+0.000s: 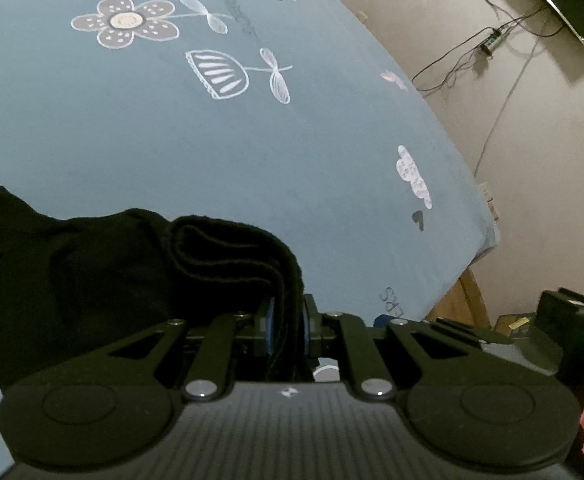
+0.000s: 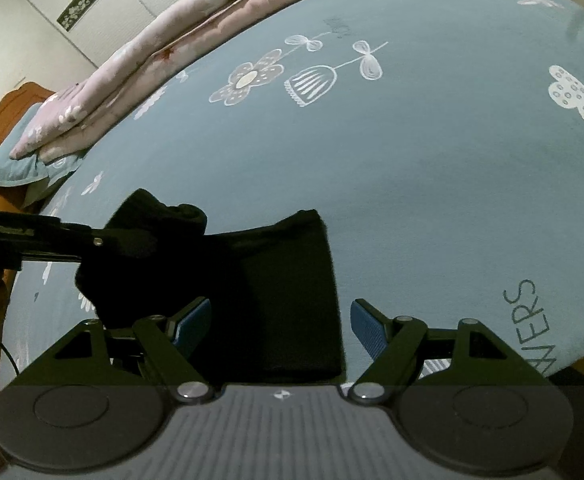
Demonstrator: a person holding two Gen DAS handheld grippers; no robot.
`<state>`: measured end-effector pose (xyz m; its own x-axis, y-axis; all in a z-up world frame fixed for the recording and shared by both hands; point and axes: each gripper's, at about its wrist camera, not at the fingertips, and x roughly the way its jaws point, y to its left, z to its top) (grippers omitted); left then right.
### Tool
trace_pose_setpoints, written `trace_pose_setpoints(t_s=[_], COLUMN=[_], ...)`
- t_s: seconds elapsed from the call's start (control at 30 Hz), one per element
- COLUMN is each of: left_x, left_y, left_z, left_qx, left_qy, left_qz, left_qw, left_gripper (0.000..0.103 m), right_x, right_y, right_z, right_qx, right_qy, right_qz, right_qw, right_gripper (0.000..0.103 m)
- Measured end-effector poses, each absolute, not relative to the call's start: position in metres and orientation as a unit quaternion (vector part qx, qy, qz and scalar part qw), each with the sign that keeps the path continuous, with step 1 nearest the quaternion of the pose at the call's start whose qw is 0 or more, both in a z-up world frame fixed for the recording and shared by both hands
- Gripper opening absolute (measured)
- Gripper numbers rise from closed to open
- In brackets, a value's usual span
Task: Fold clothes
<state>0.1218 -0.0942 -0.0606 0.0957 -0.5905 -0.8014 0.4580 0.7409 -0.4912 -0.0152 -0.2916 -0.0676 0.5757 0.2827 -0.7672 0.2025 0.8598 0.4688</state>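
Firstly, left wrist view:
Left gripper (image 1: 288,324): fingers pressed together, pinching a bunched fold of the black garment (image 1: 92,276) between the blue pads.
Garment: hangs from the pinch and spreads left over the bed sheet (image 1: 252,168) (blue, printed with white flowers and clouds).
Background: a beige wall (image 1: 532,140) with loose cables (image 1: 488,44) to the right of the bed.

Right wrist view:
Right gripper (image 2: 280,326): fingers spread wide, nothing pinched; the left pad sits over the black garment (image 2: 276,288), the right pad over bare bed sheet (image 2: 412,184).
Garment: lies flat on the bed, just ahead of and partly between the fingers, its right edge straight.
Left gripper (image 2: 104,240): reaches in from the left edge, gripping a raised bunch of the cloth.
Far side: a folded pink quilt (image 2: 152,64) lies along the bed's edge.
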Motion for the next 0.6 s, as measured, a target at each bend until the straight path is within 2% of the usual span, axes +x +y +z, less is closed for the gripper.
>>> trace_pose_setpoints(t_s=[0.43, 0.53, 0.6], left_x=[0.123, 0.123, 0.123], left_y=[-0.143, -0.15, -0.154], left_z=[-0.115, -0.125, -0.131], left_qx=[-0.023, -0.022, -0.025], left_qy=[0.61, 0.617, 0.623], left_qz=[-0.342, -0.337, -0.337], left_qw=[0.715, 0.711, 0.706], left_gripper=[0.012, 0.013, 0.017], right_x=[-0.021, -0.023, -0.024], right_y=[-0.312, -0.317, -0.32], right_z=[-0.076, -0.077, -0.078], right_qx=[0.278, 0.281, 0.283], right_qy=[0.462, 0.462, 0.462], right_qz=[0.007, 0.001, -0.001], right_qw=[0.842, 0.841, 0.841], right_gripper=[0.081, 0.081, 0.081])
